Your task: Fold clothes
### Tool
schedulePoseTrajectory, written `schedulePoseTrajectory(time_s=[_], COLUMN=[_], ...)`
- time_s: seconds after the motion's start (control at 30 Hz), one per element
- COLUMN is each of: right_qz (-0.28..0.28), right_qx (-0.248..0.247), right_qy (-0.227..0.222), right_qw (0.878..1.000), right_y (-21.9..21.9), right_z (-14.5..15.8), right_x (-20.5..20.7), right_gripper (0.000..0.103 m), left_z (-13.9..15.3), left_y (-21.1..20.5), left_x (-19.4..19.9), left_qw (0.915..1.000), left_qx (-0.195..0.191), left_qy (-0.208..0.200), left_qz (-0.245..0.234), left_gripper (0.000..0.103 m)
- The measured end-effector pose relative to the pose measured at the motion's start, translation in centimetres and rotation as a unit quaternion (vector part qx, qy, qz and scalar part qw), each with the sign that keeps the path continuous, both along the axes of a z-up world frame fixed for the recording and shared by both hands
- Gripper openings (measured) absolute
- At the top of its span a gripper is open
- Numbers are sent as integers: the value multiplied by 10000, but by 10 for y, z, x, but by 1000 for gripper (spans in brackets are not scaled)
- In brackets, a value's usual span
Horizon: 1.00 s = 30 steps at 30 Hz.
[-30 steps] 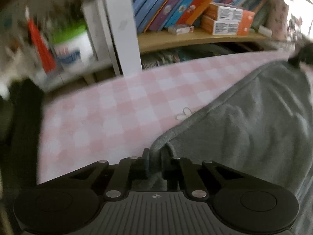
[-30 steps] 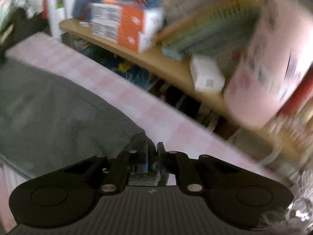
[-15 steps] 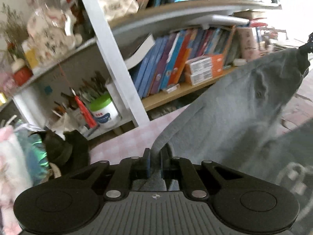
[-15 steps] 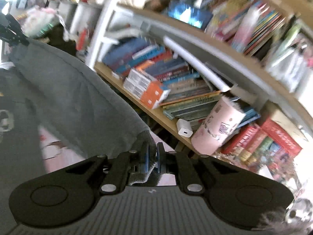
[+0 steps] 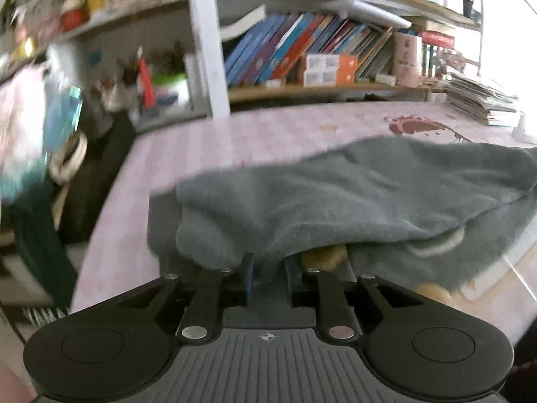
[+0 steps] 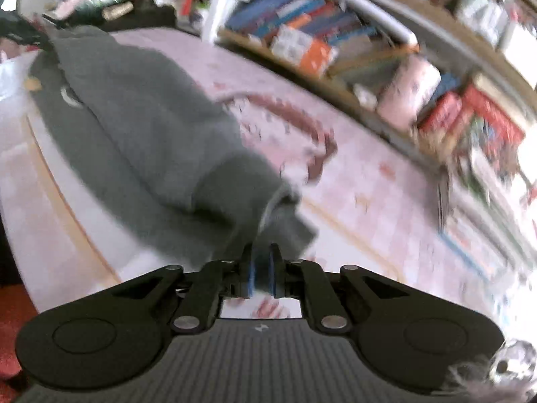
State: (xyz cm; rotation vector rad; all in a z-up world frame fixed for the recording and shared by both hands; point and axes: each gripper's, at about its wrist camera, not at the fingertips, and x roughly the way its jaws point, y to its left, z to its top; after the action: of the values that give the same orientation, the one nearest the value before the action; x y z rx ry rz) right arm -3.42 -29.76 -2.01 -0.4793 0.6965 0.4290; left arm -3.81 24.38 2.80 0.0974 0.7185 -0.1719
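Grey garment (image 5: 352, 194) folded over on pink checked tablecloth (image 5: 188, 154), mid-frame. Left gripper (image 5: 268, 268) jaws just opening, apart, cloth edge loose between. Right gripper (image 6: 261, 265) pinched tight on garment corner, lower centre. Bookshelf (image 5: 319, 57) upper frame.

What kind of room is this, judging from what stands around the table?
Probably a lived-in home room, perhaps a study or child's room: a crowded wooden bookshelf of colourful books, a pink checked tablecloth with a grey fleece garment on it, and a stack of magazines.
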Motion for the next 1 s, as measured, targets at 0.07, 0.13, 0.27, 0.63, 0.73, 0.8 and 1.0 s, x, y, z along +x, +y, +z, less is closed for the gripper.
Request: schedulePoseTrajectory(time_s=[0.07, 0.13, 0.27, 0.63, 0.73, 0.8, 1.0], right_qz=[-363, -801, -1556, -2572, -2869, -3043, -3024], right_qx=[241, 777, 2549, 4832, 5140, 5173, 5000], right_qy=[157, 332, 853, 2099, 2148, 2123, 2056], right_qw=[9989, 9932, 9505, 8101, 7793, 7712, 7851], right_y=[-7, -17, -37, -42, -48, -50, -40], right_z=[-4, -1, 7, 4, -2, -6, -6], right_x=[-8, -14, -14, 21, 34, 41, 65], right_gripper=[10, 11, 47, 59, 59, 59, 7], left_z=[1, 1, -14, -40, -39, -42, -40], left_y=[14, 31, 67, 83, 86, 89, 86], left_x=[-10, -18, -11, 30, 38, 41, 53], left_qw=[9973, 9856, 9242, 8397, 8342, 8307, 8384], left_qx=[-603, -1445, -3488, -4881, -4945, -4983, -4921], left_qy=[74, 137, 316, 654, 609, 594, 384], left_qz=[423, 873, 1521, 2289, 2362, 2410, 2309], left_gripper=[37, 60, 73, 73, 72, 71, 5])
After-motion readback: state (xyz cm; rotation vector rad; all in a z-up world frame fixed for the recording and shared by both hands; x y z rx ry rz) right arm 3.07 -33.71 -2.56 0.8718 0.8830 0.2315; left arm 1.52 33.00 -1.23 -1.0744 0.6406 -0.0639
